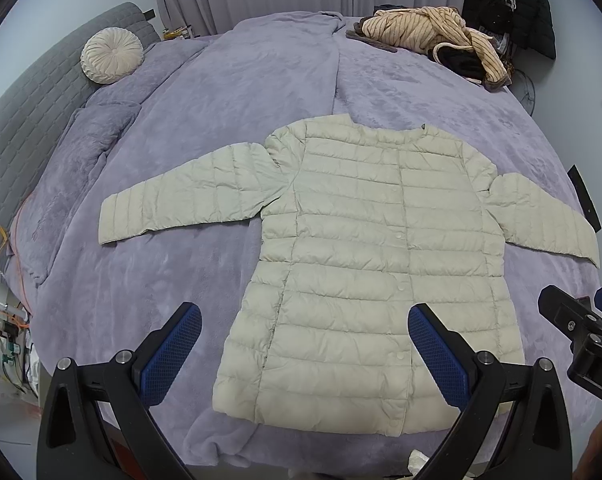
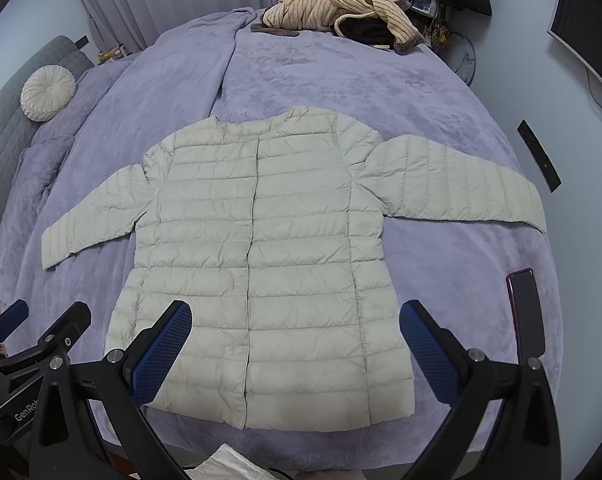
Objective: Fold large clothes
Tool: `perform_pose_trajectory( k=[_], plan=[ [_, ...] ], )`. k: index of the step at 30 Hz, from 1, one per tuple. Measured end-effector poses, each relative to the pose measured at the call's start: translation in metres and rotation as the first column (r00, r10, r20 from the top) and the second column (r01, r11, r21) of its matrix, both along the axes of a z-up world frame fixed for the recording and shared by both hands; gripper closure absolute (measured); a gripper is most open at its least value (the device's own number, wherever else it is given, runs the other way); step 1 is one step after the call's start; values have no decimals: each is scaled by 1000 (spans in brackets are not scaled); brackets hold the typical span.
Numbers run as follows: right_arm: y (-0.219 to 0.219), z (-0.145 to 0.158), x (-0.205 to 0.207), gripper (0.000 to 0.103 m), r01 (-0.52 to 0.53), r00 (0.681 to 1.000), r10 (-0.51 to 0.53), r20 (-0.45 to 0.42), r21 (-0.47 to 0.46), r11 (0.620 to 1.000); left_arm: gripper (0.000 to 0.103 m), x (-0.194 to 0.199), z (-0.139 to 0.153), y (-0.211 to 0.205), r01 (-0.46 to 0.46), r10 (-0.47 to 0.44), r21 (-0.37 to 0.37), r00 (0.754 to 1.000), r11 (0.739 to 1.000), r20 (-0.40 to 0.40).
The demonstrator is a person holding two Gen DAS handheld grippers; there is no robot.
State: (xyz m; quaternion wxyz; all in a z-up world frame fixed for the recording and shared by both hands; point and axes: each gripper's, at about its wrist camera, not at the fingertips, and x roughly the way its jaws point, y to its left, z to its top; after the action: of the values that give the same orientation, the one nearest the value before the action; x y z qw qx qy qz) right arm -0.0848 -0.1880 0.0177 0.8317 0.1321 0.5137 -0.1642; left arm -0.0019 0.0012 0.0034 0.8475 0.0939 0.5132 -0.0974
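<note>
Fingers (image 1: 181, 344) of the left gripper (image 1: 305, 356) and right gripper (image 2: 295, 354) are spreading wide, gripping nothing, over the jacket (image 2: 261, 264) lying at the bed's (image 2: 441, 120) near edge. "GenRo" is showing on the left gripper's body, cut off.

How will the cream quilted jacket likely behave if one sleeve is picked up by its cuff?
The jacket will probably sag and drape rather than hold shape: it lies flat with soft creases. Its puffy quilted panels suggest it is light for its size. The smooth shell may slip between the fingers, so a pinch well onto the left sleeve seems safer.
</note>
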Motion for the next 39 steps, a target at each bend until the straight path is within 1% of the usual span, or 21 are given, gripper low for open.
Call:
perform_pose_trajectory(
  k=[39],
  plan=[
    [6,-4,4,0,-7,1000,7,-5,7,1000,0,0,-3,5,-16,16,6,1000,1000,-6]
  ],
)
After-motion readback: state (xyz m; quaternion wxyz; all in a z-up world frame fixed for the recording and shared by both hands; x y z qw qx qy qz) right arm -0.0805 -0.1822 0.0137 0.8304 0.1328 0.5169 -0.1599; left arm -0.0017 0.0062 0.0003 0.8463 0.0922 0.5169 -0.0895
